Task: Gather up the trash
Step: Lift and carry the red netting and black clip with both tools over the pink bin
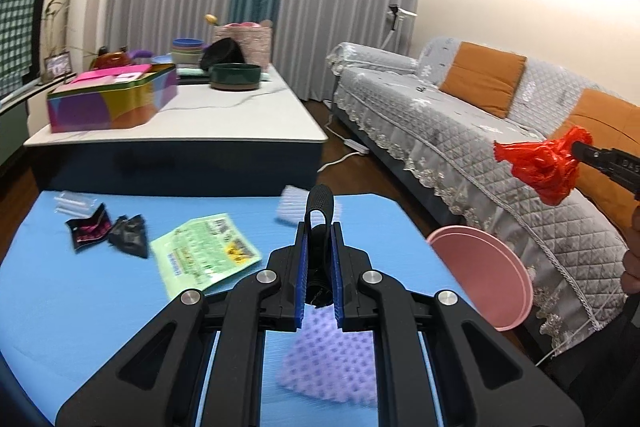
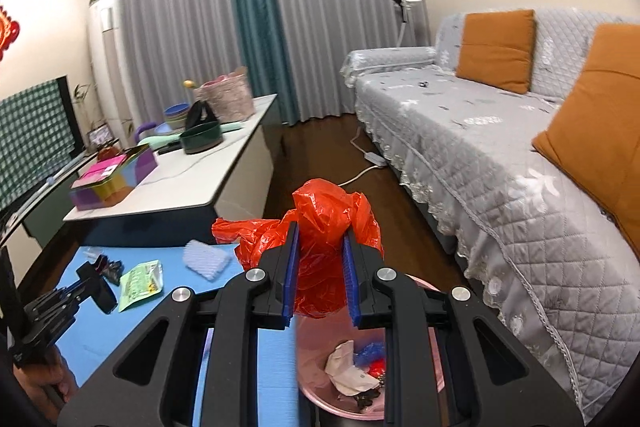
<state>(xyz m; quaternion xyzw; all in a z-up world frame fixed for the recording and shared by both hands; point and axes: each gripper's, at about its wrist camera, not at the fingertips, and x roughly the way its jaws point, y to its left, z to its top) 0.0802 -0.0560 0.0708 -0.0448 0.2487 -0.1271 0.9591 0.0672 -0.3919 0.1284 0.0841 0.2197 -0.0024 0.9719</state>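
Observation:
My right gripper (image 2: 320, 231) is shut on a crumpled red plastic bag (image 2: 324, 211), which hangs just above a pink bin (image 2: 340, 411) holding paper and wrappers. In the left wrist view the red bag (image 1: 540, 163) and the right gripper (image 1: 577, 149) hang at the far right, above and beyond the pink bin (image 1: 480, 267). My left gripper (image 1: 319, 227) is shut on a black ridged cylinder with a strap loop (image 1: 320, 201), over the blue mat (image 1: 80, 307). On the mat lie a green packet (image 1: 204, 255), black wrappers (image 1: 128, 235) and purple bubble foam (image 1: 332, 367).
A second foam piece (image 1: 292, 207) and clear plastic (image 1: 74, 205) lie at the mat's far edge. Behind it stands a white-topped table (image 1: 240, 115) with a colourful tin (image 1: 112, 99) and bowls. A grey sofa (image 1: 440, 115) with orange cushions runs along the right.

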